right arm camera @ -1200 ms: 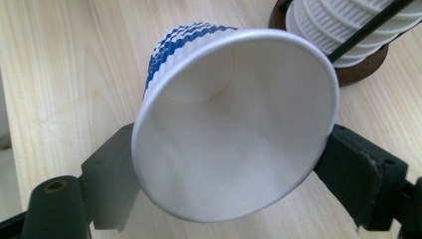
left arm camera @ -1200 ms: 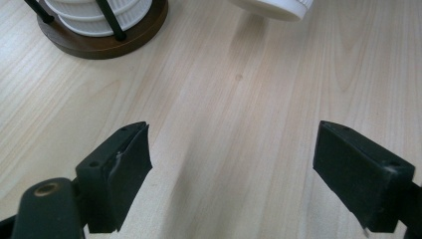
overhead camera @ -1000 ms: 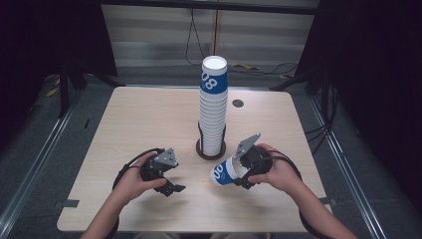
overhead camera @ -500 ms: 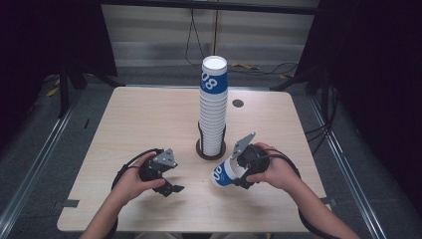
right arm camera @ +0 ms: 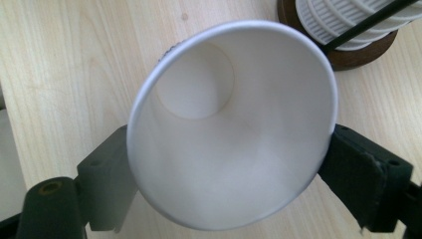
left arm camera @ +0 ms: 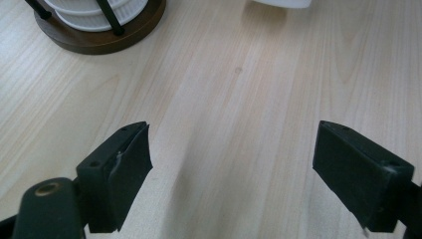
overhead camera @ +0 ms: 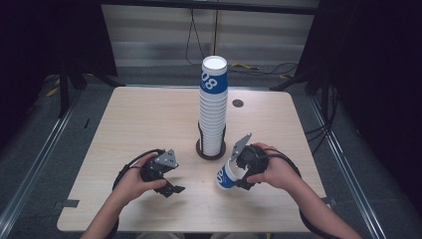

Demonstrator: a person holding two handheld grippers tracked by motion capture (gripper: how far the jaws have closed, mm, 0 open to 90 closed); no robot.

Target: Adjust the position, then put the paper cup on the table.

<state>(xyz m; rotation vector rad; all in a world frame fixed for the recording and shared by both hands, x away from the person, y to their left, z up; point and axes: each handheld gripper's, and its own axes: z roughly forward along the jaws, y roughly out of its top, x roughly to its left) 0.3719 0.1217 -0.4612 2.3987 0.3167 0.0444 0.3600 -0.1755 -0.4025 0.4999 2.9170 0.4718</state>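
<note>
Nearest the person, the right gripper [overhead camera: 238,174] grasps 1 paper cup [overhead camera: 226,175] by its rim, low over the near right part of the table [overhead camera: 134,119]. The cup lies tilted, its closed bottom pointing toward the table's near middle and its mouth back toward the hand. In the right gripper view the 2 black jaws press on opposite sides of the white rim [right arm camera: 234,124], and the cup's inside looks bare. The blue band on this cup carries white print, but it is turned away and cannot be read.

The left gripper [overhead camera: 171,186] rests on the near left part of the table with its jaws spread apart and nothing between them; the left gripper view shows bare wood [left arm camera: 234,124] in the gap.

Farther off, near the table's middle, stands the tall stack of cups [overhead camera: 213,107], upside down in a round brown wooden holder [overhead camera: 201,152] with thin black upright rods. The topmost cup [overhead camera: 214,74] wears the same blue band, and its white numerals, seen inverted, read as 08 or 80.

By my judgement, the work is to move single cups between the stack and the table. 1 cup is apart from the stack and held; no other loose cup stands on the table, so nearly all of the job seems left. Whether this cup is bound for the table or for the stack I cannot tell.

Beyond the stack, a small dark round cap [overhead camera: 238,103] sits in the tabletop.
</note>
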